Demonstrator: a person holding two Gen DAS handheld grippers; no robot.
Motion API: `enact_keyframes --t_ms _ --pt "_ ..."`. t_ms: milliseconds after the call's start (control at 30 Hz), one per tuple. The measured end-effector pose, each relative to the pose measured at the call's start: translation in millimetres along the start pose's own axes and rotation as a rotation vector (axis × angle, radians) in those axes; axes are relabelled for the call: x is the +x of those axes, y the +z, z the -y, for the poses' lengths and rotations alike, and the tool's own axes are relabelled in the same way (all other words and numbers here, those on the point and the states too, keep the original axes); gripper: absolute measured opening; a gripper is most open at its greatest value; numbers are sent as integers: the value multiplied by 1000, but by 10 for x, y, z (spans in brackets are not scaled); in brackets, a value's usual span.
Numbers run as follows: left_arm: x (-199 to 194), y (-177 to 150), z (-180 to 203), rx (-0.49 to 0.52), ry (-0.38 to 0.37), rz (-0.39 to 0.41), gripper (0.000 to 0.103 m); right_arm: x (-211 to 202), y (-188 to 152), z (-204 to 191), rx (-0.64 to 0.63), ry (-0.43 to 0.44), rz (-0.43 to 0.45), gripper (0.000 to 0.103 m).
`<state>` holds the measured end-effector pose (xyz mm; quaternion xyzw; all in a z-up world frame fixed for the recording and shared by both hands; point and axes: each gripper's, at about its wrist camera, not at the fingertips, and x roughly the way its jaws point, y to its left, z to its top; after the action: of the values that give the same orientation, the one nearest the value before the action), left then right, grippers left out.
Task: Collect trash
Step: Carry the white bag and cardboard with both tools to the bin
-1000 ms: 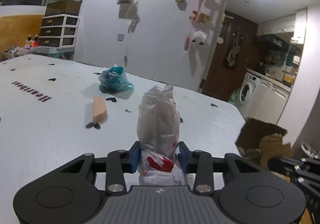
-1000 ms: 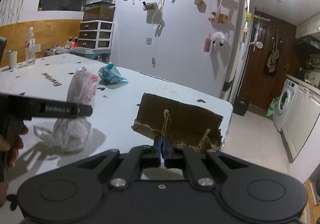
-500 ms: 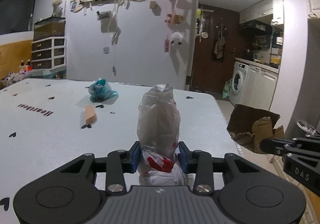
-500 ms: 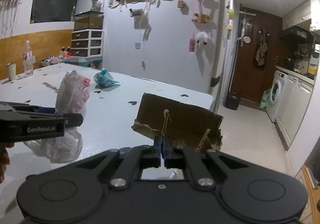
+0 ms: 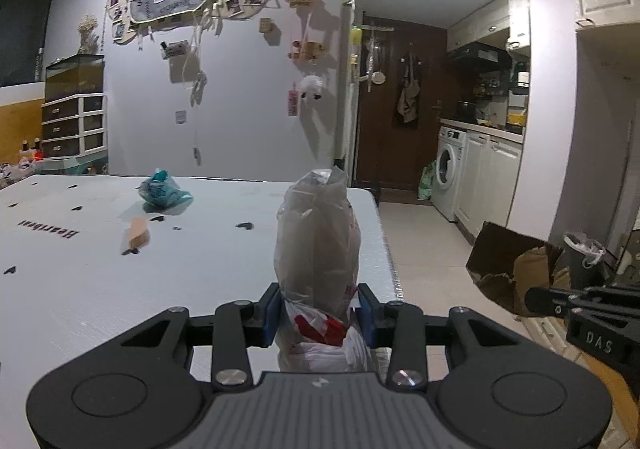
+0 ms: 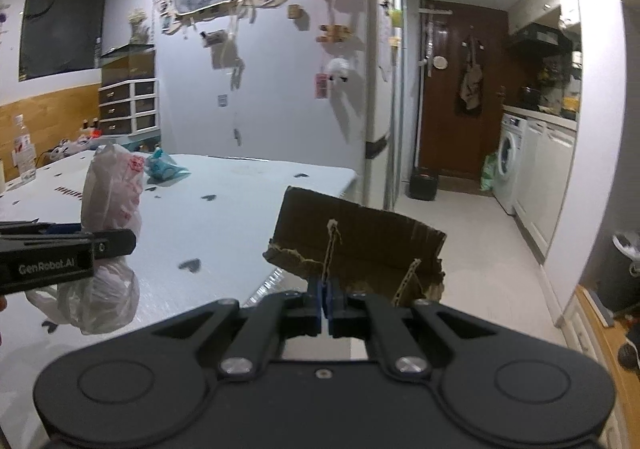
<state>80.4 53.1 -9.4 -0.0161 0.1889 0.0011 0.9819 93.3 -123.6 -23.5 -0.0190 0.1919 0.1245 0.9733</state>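
Note:
My left gripper (image 5: 319, 312) is shut on a crumpled white plastic bag with red print (image 5: 318, 241) and holds it above the white table's (image 5: 80, 289) right edge. The bag also shows in the right wrist view (image 6: 110, 233), with the left gripper (image 6: 116, 243) beside it. My right gripper (image 6: 325, 295) is shut on the torn edge of a brown cardboard piece (image 6: 356, 245), held in the air off the table's corner. The cardboard also shows in the left wrist view (image 5: 508, 265). A teal wrapper (image 5: 162, 195) and a tan wedge-shaped scrap (image 5: 138, 235) lie on the table.
A dark bin with a white liner (image 5: 584, 261) stands on the floor at the right, also in the right wrist view (image 6: 624, 269). A washing machine (image 5: 448, 173) and white cabinets line the kitchen wall. A water bottle (image 6: 22, 145) stands at the table's far left.
Both grippers have lifted and swung right, away from the table, each still holding its load. The floor, kitchen and bin have come into view.

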Motion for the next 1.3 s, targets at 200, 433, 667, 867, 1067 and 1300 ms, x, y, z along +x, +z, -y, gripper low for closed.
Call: enact_keyframes --t_ms 200,433,667,867,1067,1300 --pt "-93 -115 314 33 -42 -7 40 -197 -223 274 28 -35 -5 3" --pt "-263 -211 677 97 -107 14 40 -429 -476 583 42 -83 -40 3" --pt "-207 -417 1004 109 -196 -30 40 -501 -799 863 62 -123 -99 3" --pt "117 -686 1289 103 -268 -101 40 -368 -1070 1014 137 -103 -114 3" --pt "590 -1009 1379 87 -308 -204 40 -136 -1287 1123 183 -109 -162 3" --pt "1083 -1377 1467 70 -310 -341 40 108 -1548 1384 282 -140 -222 3"
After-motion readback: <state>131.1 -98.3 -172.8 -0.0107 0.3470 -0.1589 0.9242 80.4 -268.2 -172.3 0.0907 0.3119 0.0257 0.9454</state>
